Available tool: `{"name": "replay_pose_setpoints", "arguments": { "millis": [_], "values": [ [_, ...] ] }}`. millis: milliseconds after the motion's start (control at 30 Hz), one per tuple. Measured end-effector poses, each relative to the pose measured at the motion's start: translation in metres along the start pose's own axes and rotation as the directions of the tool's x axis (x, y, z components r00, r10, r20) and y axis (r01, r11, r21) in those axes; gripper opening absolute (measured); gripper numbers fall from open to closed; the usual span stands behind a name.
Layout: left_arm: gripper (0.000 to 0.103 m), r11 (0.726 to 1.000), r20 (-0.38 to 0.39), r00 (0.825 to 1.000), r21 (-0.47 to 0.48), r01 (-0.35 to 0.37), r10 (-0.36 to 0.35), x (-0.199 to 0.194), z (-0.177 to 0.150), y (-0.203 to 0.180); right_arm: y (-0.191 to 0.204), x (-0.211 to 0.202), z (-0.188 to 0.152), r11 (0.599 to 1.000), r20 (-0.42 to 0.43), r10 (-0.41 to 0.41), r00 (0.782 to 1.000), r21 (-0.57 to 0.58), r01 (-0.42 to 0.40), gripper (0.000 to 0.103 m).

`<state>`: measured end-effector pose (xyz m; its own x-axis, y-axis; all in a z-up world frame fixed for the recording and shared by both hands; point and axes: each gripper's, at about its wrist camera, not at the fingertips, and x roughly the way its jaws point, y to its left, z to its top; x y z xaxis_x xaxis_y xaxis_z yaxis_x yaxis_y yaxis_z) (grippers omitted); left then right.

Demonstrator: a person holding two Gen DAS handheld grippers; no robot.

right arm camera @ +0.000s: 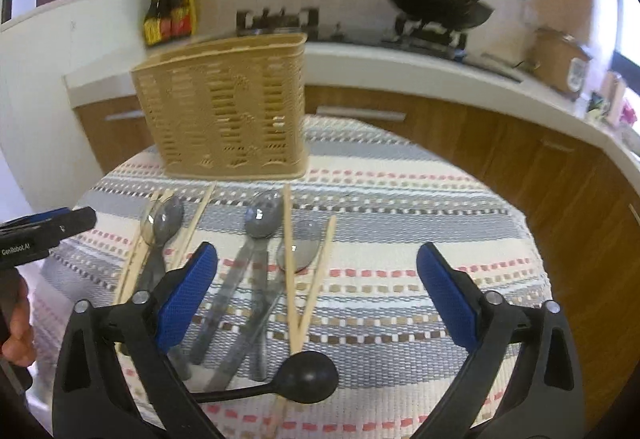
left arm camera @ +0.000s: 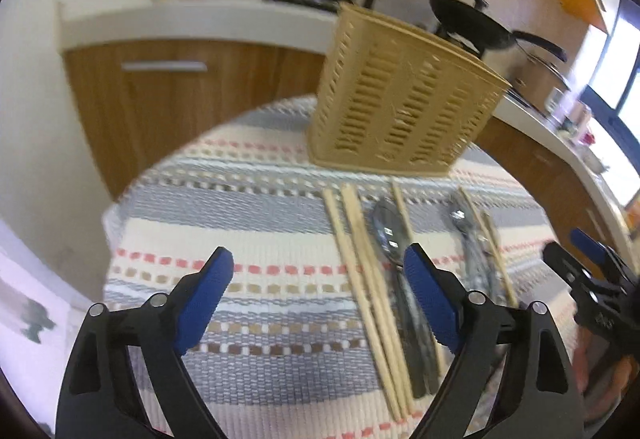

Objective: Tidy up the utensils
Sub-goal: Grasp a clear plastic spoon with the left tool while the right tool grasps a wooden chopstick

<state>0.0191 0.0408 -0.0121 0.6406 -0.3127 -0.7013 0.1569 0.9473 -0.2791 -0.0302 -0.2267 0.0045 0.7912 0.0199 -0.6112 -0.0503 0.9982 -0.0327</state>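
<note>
A tan slotted utensil holder stands at the far side of the striped cloth; it also shows in the right wrist view. Wooden chopsticks and a metal spoon lie in front of it. In the right wrist view, several metal spoons, chopsticks and a black spoon lie on the cloth. My left gripper is open above the cloth, left of the chopsticks. My right gripper is open above the utensils and empty; it also shows at the right edge of the left wrist view.
The round table carries a striped woven cloth. Behind it runs a kitchen counter with a black pan, a stove and sauce bottles. Wooden cabinets stand close behind the table.
</note>
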Motion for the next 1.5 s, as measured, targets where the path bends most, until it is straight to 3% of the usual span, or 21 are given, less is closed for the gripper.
{"name": "replay_pose_setpoints", "arguments": {
  "millis": [167, 267, 500, 600, 700, 833, 967, 1033, 1167, 1233, 1500],
  "values": [
    [0.068, 0.999, -0.180, 0.984, 0.053, 0.006, 0.003, 0.030, 0.002, -0.009, 0.002, 0.021, 0.023, 0.997, -0.187, 0.070, 0.980, -0.030, -0.077, 0.060],
    [0.059, 0.998, -0.210, 0.978, 0.055, 0.029, -0.017, 0.035, 0.000, -0.014, -0.004, 0.043, 0.038, 0.993, -0.307, 0.114, 0.945, 0.002, -0.119, 0.037],
    [0.050, 0.990, -0.245, 0.960, -0.005, 0.140, -0.137, 0.039, 0.012, -0.026, 0.003, 0.082, 0.044, 0.978, -0.461, 0.203, 0.864, 0.046, -0.205, 0.029],
    [0.047, 0.990, -0.278, 0.951, -0.006, 0.138, -0.134, 0.051, 0.017, -0.034, 0.007, 0.095, 0.047, 0.981, -0.480, 0.183, 0.858, 0.030, -0.193, 0.022],
    [0.045, 0.993, -0.303, 0.945, -0.010, 0.121, -0.119, 0.065, 0.024, -0.041, 0.011, 0.107, 0.050, 0.980, -0.514, 0.178, 0.839, 0.017, -0.197, 0.018],
    [0.045, 0.992, -0.329, 0.936, -0.041, 0.120, -0.127, 0.081, 0.032, -0.048, 0.018, 0.123, 0.049, 0.984, -0.537, 0.139, 0.832, -0.024, -0.179, 0.018],
    [0.045, 0.997, -0.334, 0.940, -0.017, 0.070, -0.072, 0.092, 0.037, -0.058, 0.021, 0.135, 0.046, 0.982, -0.555, 0.140, 0.820, -0.032, -0.188, 0.018],
    [0.045, 0.999, -0.331, 0.943, -0.004, 0.040, -0.039, 0.096, 0.040, -0.063, 0.023, 0.140, 0.045, 0.980, -0.564, 0.144, 0.813, -0.033, -0.196, 0.008],
    [0.029, 0.998, -0.321, 0.946, 0.051, -0.028, 0.043, 0.105, 0.044, -0.079, 0.027, 0.140, 0.041, 0.975, -0.557, 0.172, 0.812, -0.021, -0.221, 0.005],
    [0.009, 0.998, -0.314, 0.948, 0.054, -0.040, 0.055, 0.109, 0.046, -0.082, 0.026, 0.138, 0.040, 0.971, -0.550, 0.195, 0.812, -0.009, -0.239, 0.005],
    [0.002, 0.997, -0.301, 0.953, 0.048, 0.062, -0.045, 0.087, 0.048, -0.066, 0.026, 0.121, 0.045, 0.959, -0.499, 0.244, 0.831, -0.006, -0.284, 0.005]
  ]
}}
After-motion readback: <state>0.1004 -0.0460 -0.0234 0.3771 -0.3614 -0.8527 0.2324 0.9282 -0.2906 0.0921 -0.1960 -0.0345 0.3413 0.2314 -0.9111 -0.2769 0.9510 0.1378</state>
